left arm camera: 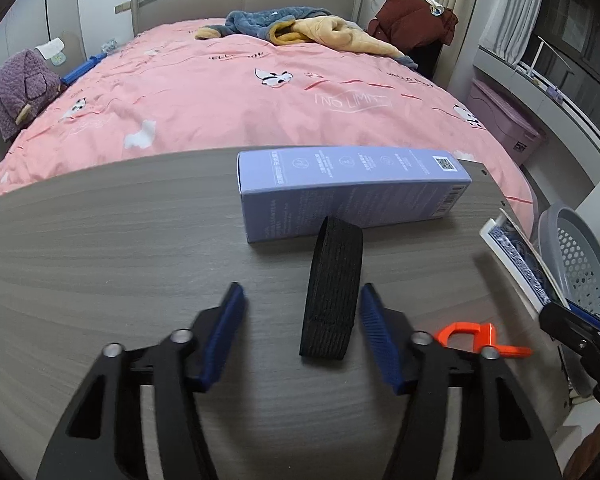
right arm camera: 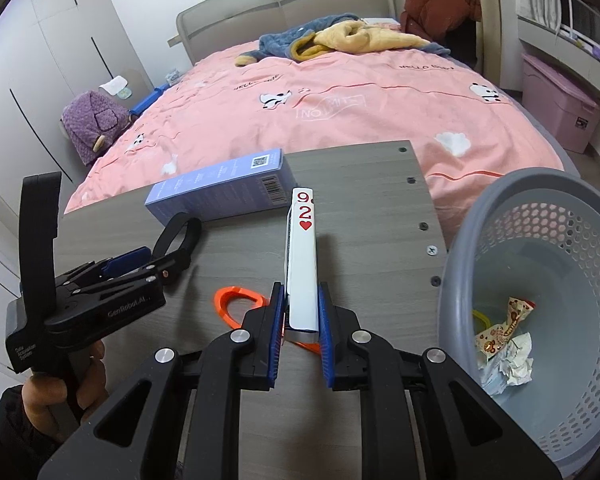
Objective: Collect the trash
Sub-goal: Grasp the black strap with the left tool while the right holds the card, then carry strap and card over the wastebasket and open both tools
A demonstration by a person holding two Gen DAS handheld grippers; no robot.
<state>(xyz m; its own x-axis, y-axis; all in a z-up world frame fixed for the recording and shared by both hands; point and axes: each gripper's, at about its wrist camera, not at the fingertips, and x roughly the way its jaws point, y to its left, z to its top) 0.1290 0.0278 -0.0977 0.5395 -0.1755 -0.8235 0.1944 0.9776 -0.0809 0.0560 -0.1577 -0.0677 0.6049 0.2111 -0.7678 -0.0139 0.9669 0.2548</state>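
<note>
While the left wrist view shows the left gripper parted around a black band at centre, pads not touching, only the right wrist view shows the right gripper clamping playing cards, with crumpled trash inside the basket at right.

A stack of playing cards, a red two of hearts on its face, stands on edge above the bench, clamped at its near end. On the bench lie a black band, a long lilac box and an orange plastic loop. The grey perforated basket beside the bench holds crumpled wrappers.
</note>
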